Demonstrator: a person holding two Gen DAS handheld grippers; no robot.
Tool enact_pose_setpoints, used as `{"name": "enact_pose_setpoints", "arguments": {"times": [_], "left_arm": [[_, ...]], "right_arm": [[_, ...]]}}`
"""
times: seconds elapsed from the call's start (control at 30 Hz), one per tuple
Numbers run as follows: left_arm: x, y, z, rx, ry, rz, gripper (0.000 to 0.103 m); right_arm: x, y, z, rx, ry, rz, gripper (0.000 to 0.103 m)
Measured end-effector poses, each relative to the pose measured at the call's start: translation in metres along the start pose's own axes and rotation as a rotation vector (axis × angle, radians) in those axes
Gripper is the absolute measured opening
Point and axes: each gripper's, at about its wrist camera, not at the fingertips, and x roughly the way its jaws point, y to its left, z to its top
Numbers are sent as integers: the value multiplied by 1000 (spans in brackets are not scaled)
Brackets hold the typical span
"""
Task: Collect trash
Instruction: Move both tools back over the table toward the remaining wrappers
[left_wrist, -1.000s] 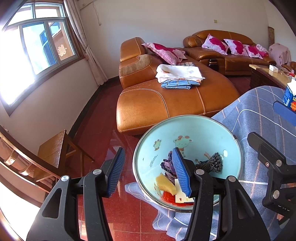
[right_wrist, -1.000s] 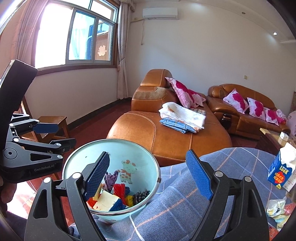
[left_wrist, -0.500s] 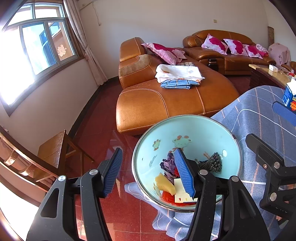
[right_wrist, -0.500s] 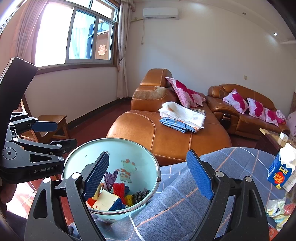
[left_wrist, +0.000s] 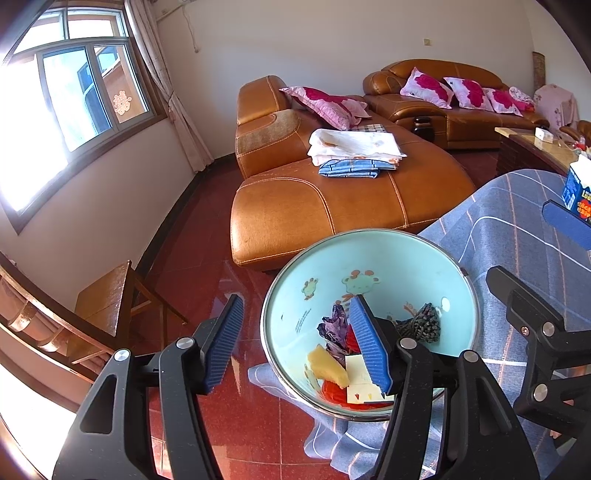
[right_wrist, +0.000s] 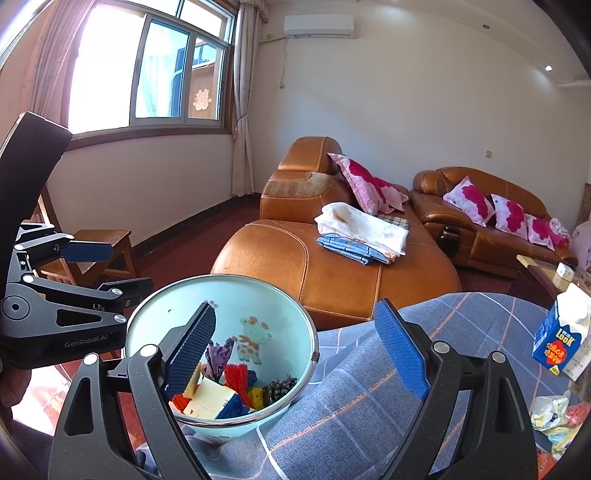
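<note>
— Pale turquoise plastic with a steel rim: waste bin (left_wrist: 402, 266), just below and ahead of both tools, hard against the edge of the blue checked tablecloth (right_wrist: 351, 406) on the surface.
— And the left tool (left_wrist: 295, 301)?
— Partly spread, just been opening. Gripping nothing. From its own camera, one finger outside the bin's near rim, the other over the trash inside; rim framed between them, not pressed.
— Right tool (right_wrist: 297, 304)?
— Spread wide, empty. One finger over the bin's mouth, the other over the cloth, the bin's rim below the gap.
— Inside the bin?
— Pine cone (right_wrist: 282, 386), crumpled purple wrapper (left_wrist: 334, 328), yellow wedge (left_wrist: 328, 367), red ridged piece (right_wrist: 236, 374), white and blue carton (right_wrist: 212, 400), all heaped at the bottom.
— Left outside?
— Blue and white milk carton (right_wrist: 561, 339), upright on the cloth, well to the right of the right tool; crumpled wrappers (right_wrist: 552, 413) just in front of it.
— Anything readable?
— "LOOK" in yellow on the milk carton, above a red heart with print too small to make out. "GenRobot.AI" on the left tool's black body. Cartoon giraffe (right_wrist: 255, 339) on the bin's inner wall, plus a few lines of print (left_wrist: 301, 323) too small to read. Red double-happiness paper cut (right_wrist: 201, 99) on the window pane.
</note>
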Motion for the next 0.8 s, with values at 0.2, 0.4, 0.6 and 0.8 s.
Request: {"name": "enact_pose_setpoints", "arguments": {"times": [0.2,0.4,0.6,0.8], "left_arm": [[-1,-1,0,3,0,0,60],[-3,-2,1,3,-7,-4,61],[-5,-3,1,5,-10,-5,66],[-8,-7,2,-2,-11,-40,72]], "right_arm": [[-1,-1,-1,3,0,-5,88],[-3,-2,-2,7,-3,-10,89],[-3,-2,-3,8,-2,-17,89],[-9,-7,-4,25,4,-49,90]]}}
